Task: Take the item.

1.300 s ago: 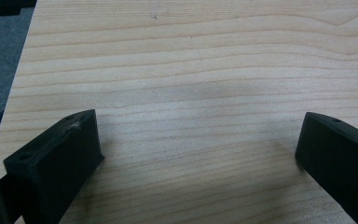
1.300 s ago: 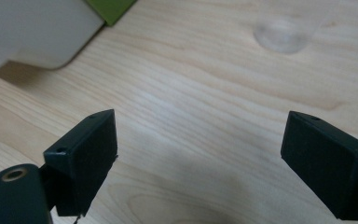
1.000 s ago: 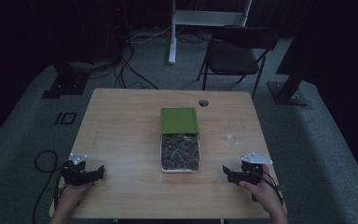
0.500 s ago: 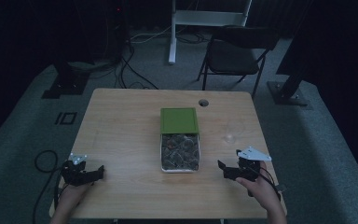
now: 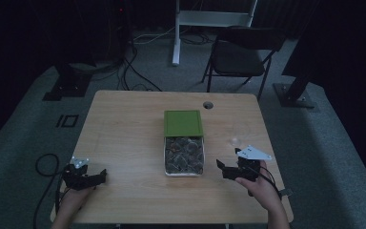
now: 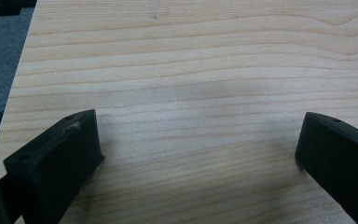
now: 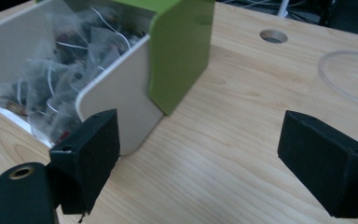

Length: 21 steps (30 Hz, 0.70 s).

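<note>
A white box (image 5: 184,168) holding several tea bags (image 5: 183,152) stands mid-table, its green lid (image 5: 183,122) slid back over the far half. In the right gripper view the box wall (image 7: 116,107) and the green lid (image 7: 182,46) are close ahead on the left, tea bags (image 7: 51,60) showing inside. My right gripper (image 5: 222,168) is open, just right of the box near the front edge, nothing between its jaws (image 7: 200,158). My left gripper (image 5: 100,175) is open at the front left corner, over bare wood (image 6: 200,149).
A clear round cup or lid (image 5: 234,141) lies on the wooden table (image 5: 124,129) right of the box; its rim (image 7: 349,77) is ahead of the right gripper. A cable hole (image 5: 208,105) sits near the far edge. A chair (image 5: 243,52) stands beyond the table.
My right gripper has moved left, toward the box, and turned to face it. The left gripper has stayed put.
</note>
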Each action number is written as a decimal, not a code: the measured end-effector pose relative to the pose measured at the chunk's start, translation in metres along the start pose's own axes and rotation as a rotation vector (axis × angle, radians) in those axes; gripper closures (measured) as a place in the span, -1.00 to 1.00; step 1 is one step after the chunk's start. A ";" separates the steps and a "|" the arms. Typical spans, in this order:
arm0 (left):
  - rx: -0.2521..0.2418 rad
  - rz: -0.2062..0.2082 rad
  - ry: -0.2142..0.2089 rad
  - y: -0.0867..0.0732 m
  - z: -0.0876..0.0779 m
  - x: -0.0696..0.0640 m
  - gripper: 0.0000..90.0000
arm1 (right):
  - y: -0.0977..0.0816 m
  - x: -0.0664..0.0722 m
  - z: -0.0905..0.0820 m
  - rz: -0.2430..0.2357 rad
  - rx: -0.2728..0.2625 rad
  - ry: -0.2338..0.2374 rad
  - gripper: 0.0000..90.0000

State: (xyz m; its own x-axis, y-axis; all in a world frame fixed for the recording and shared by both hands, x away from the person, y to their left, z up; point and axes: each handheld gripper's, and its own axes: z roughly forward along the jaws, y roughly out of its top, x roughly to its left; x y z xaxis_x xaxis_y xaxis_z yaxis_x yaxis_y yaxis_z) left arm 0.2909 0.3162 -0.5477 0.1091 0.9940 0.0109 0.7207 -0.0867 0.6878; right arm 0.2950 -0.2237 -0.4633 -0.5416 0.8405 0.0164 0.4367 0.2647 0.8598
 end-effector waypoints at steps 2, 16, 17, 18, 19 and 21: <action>0.000 0.000 0.000 0.000 0.000 0.000 -0.99 | 0.004 0.003 0.000 -0.002 -0.011 0.015 -0.71; 0.000 0.000 0.000 0.000 0.000 0.000 -0.99 | 0.027 0.025 0.007 -0.058 -0.047 0.074 -0.71; 0.000 0.000 0.000 0.000 0.000 0.000 -0.99 | 0.028 0.026 0.008 -0.060 -0.047 0.078 -0.71; 0.000 0.000 0.000 0.000 0.000 0.000 -0.99 | 0.029 0.028 0.008 -0.066 -0.048 0.081 -0.71; 0.000 0.000 0.000 0.000 0.000 0.000 -0.99 | 0.030 0.029 0.009 -0.069 -0.046 0.086 -0.70; 0.000 0.000 0.000 0.000 0.000 0.000 -0.99 | 0.032 0.032 0.011 -0.076 -0.046 0.092 -0.70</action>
State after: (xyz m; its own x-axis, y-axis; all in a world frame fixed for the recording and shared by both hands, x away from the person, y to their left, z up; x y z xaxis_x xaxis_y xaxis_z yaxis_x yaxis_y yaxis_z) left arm 0.2910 0.3162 -0.5477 0.1088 0.9940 0.0107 0.7206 -0.0863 0.6880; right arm 0.2995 -0.1832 -0.4409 -0.6365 0.7712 -0.0043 0.3597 0.3019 0.8829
